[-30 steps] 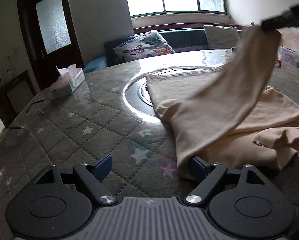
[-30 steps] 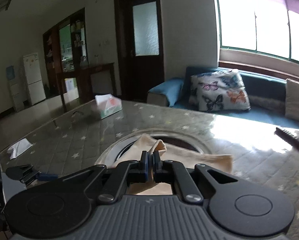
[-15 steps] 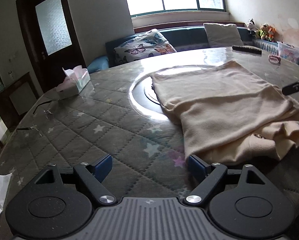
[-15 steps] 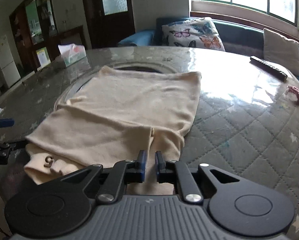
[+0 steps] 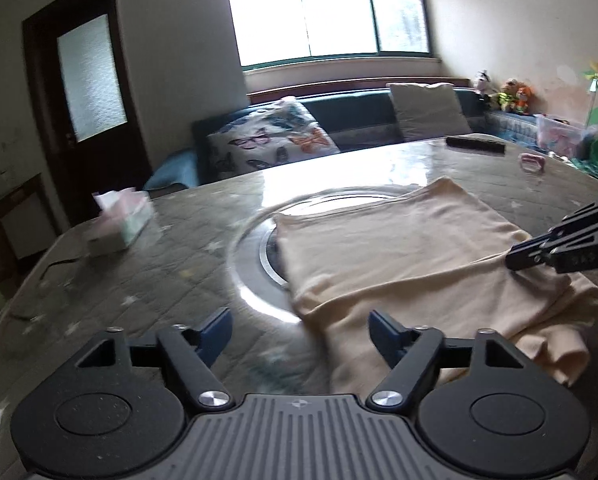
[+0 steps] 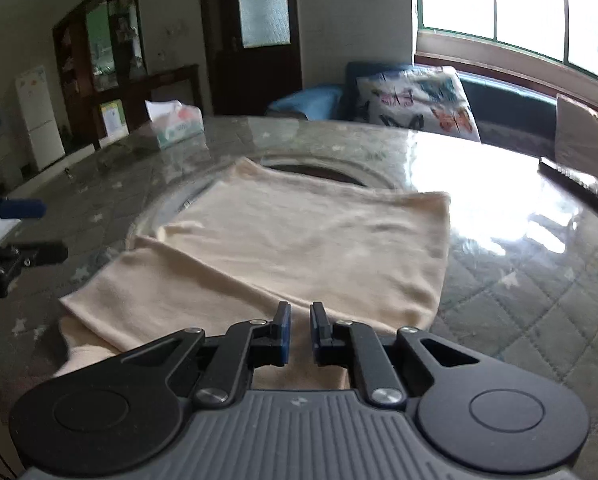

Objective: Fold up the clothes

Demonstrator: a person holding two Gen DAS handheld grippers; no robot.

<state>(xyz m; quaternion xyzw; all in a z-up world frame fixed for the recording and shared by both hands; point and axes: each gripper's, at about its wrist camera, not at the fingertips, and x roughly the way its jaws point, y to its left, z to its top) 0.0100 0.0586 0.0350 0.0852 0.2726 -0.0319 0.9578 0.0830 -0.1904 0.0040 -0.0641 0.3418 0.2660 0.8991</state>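
Cream garment [image 6: 299,240] lying part-folded, centre of quilted table [image 6: 519,300], upper layer doubled over lower. Right gripper [image 6: 298,330] at six o'clock: narrow gap, nothing gripped. Left gripper [image 5: 299,330] closing, empty; next likely needs a grip on the bunched near edge.
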